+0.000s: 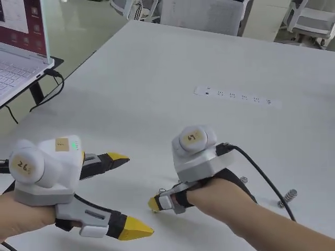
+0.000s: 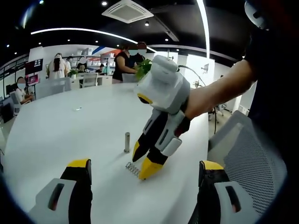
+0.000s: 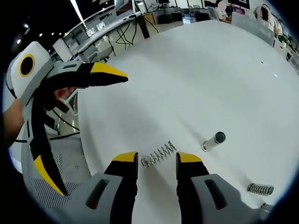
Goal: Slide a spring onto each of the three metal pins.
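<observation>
Spring (image 3: 159,155) lies flat on the white worktop (image 1: 157,78) toward its near edge, its length spanning the gap between the tips of the right gripper (image 3: 156,158); jaws narrow, not yet closed on it. Pin (image 3: 214,141) stands upright just beside it, not touching. Second spring (image 3: 260,188) lies further along the near edge. Left gripper (image 1: 135,193) hovers near, jaws wide, holding nothing. Risks, as I judge: closing end-on would compress the coil, so it could buckle and shoot out; a swinging tip could topple the pin

white table (image 1: 157,78), laptop (image 1: 18,52), office chairs (image 1: 309,21) behind.
</observation>
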`<state>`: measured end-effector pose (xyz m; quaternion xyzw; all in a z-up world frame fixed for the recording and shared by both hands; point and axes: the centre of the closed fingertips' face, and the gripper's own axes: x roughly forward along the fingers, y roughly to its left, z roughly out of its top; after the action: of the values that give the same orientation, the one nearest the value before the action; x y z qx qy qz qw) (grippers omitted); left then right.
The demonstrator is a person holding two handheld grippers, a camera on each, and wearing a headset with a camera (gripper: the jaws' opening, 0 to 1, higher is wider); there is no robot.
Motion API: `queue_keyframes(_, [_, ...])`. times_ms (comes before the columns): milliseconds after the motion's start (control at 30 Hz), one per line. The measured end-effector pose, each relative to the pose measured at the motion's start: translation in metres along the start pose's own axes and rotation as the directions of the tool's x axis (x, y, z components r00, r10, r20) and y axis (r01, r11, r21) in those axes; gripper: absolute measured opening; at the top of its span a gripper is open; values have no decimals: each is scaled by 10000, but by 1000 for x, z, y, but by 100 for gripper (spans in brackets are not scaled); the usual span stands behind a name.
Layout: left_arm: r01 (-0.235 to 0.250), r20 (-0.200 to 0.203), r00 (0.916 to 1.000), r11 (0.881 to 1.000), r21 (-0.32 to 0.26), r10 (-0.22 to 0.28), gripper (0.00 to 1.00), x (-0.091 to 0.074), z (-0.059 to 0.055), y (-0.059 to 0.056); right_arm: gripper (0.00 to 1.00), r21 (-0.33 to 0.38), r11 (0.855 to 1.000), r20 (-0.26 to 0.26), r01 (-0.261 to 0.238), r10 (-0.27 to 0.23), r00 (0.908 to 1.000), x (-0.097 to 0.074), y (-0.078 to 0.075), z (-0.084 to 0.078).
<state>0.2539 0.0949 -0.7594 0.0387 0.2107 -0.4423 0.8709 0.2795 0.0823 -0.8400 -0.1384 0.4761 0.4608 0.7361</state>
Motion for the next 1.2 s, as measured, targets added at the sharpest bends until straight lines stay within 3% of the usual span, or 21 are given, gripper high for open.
queue_keyframes(467, [-62,-4,10000,10000,-72,62,92,-3,-5,-1,20,-792,9951,-242,599,-619,9978,11,-7,-7])
queue_keyframes(533, [-82,8,10000,9999,-88,82,92,-3,-5,-1,17,-1289,9895,-316,659,-706,9970,10,-8,-10])
queue_keyframes(633, [-68,45,10000,9999,-83,68,92,-1,-4,-2,11,-2317,9701,-274,723,-808,9964,8,-11,-15])
queue_keyframes(733, [-24,-10,10000,10000,-86,23,92,2,-5,-3,8,-2607,9628,-208,709,-790,9967,5,-12,-20])
queue_keyframes(867, [195,-86,9998,9998,-28,-195,91,10,-4,-10,8,-3280,9429,-207,584,-690,9974,3,-13,-24])
queue_keyframes(967, [221,-101,9997,9997,138,-219,87,13,-2,-12,8,-3269,9432,-119,594,-669,9977,-1,-15,-26])
queue_keyframes(1200, [277,-18,9996,9996,17,-277,87,13,0,-13,7,-2708,9618,373,394,-304,9988,-13,-16,-24])
